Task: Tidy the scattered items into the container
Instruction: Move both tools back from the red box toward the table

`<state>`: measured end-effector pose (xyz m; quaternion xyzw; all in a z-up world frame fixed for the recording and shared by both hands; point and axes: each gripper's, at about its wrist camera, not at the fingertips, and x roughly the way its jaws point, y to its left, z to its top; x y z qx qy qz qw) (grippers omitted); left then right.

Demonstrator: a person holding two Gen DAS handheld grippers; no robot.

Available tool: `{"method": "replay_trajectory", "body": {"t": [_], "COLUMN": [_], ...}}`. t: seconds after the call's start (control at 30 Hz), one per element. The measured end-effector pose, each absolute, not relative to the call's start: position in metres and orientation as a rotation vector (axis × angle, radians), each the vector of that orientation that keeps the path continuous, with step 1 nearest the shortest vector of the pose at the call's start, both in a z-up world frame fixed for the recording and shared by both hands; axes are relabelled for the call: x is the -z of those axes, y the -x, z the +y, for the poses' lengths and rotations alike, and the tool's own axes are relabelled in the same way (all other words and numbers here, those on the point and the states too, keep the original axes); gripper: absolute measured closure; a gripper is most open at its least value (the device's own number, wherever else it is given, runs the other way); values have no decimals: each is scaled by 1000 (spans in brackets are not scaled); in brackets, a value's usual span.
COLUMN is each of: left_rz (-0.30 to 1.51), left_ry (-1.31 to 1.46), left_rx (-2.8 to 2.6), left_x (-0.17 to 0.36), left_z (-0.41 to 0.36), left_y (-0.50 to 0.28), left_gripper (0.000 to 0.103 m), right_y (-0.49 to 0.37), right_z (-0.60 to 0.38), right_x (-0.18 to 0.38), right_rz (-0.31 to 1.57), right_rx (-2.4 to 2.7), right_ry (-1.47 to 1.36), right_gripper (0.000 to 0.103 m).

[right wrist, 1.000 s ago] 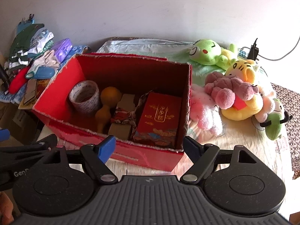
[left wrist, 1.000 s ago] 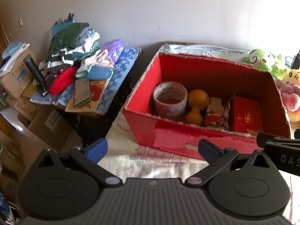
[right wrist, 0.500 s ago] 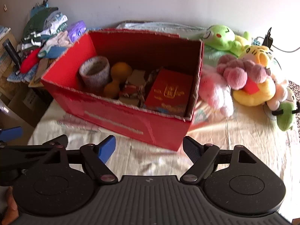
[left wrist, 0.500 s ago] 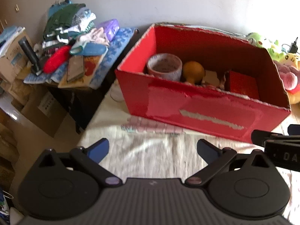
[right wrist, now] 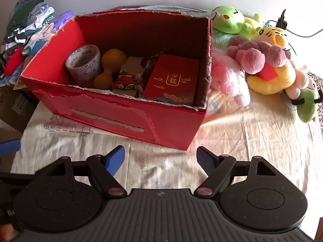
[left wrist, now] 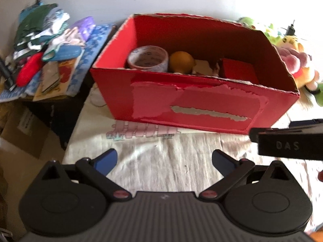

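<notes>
a cream printed cloth (right wrist: pixel 252 141) covers the table, with a heap of folded clothes (left wrist: pixel 40 32) off to the left and a cluster of soft plush toys (right wrist: pixel 260 60) just right of the box. the torn red cardboard box (right wrist: pixel 129 121) stands open on the cloth, holding a roll of printed tape (right wrist: pixel 83 64), an orange gourd-shaped piece (right wrist: pixel 110 68) and a flat red gift packet (right wrist: pixel 172 78). the left gripper (left wrist: pixel 164 161) and right gripper (right wrist: pixel 160 158) both hang spread wide and empty over bare cloth, the box just ahead of each.
</notes>
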<state>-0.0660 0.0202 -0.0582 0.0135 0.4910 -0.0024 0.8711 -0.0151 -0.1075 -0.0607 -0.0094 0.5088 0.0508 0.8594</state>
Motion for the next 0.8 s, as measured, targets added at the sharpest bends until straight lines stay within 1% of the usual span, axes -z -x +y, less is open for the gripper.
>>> {"method": "replay_trajectory", "body": {"t": [0.33, 0.43, 0.8], "left_rz": [1031, 1044, 1058], "left_ry": [-86, -96, -159], "left_rx": [86, 89, 105], "left_x": [67, 71, 79], "left_z": [26, 27, 25], "left_y": [51, 44, 31], "left_gripper": [2, 2, 1], "right_y": [8, 10, 20], "right_z": [-96, -96, -99], "right_x": [65, 69, 78], "right_rz": [1085, 1093, 1079], "right_rx": [-19, 15, 117], "right_ry": [-49, -66, -103], "right_gripper": [23, 28, 28]}}
